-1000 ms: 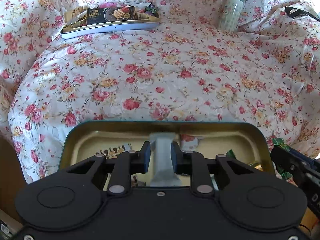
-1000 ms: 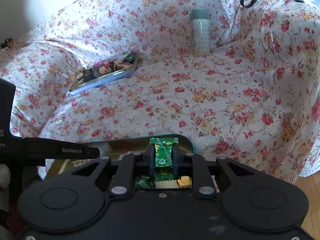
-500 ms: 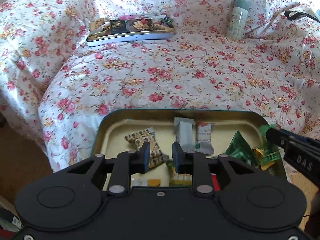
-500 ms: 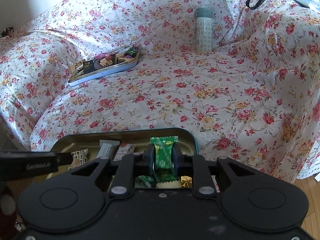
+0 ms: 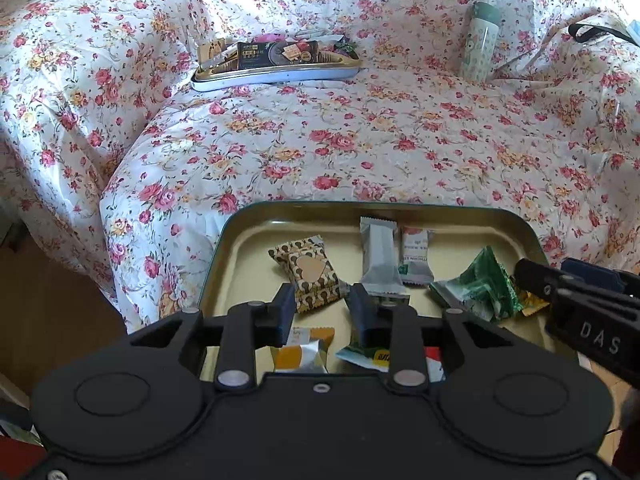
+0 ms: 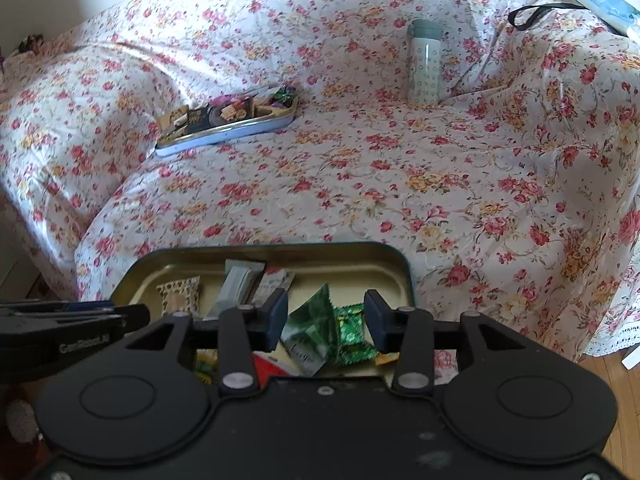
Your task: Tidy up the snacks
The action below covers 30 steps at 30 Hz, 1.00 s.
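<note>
Snacks (image 5: 382, 258) lie in the tin (image 5: 248, 224); both grippers' jaws are opening, empty.

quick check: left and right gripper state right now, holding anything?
Left gripper: jaws opening, nothing gripped; it hangs over the near tray.
Right gripper: jaws opening, pads clear of the green candy lying in the tray.
</note>
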### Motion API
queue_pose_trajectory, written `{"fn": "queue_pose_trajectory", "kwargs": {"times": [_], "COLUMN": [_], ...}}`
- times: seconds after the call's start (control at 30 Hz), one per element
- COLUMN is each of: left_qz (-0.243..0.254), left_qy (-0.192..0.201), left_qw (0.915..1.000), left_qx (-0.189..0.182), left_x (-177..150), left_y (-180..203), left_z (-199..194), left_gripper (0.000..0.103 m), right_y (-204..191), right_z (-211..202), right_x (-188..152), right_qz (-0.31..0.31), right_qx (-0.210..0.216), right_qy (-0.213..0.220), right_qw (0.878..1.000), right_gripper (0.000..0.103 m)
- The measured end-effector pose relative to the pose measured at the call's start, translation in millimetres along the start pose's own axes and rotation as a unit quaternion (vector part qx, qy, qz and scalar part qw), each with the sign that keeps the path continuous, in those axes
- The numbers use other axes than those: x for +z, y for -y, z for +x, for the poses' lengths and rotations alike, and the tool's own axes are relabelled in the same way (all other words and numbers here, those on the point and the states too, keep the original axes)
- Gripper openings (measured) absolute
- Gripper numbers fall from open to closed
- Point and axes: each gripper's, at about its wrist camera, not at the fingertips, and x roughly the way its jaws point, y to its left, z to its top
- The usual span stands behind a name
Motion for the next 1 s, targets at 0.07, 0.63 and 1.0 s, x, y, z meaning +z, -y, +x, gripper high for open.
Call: {"fn": "queue_pose_trajectory", "kwargs": {"times": [0.07,0.63,1.0], "left_qz": [0.000,-0.007,-0.004], "left_qy": [-0.002,-0.009,-0.016], "left_qw": [1.0000,0.9997,0.9995], "left_qx": [0.000,0.023,0.026], "left_x": [-1,-18,-20], "left_y": [0,-7,-8], "left_z": [0,-4,-2], "left_gripper": [0.040,0.042,0.042], "right_y": [-1,-1,0], "right_z": [-1,0,3], "right_x": [-1,-17,-19], "right_qz": [-0.004,-0.014,-0.016], "right_qx": [0.000,-0.010,-0.026], "right_qy": [-0.006,-0.035,-0.044], "right_qw": [1.000,0.999,0.999], "right_gripper": [0.056,0.063,0.067]}}
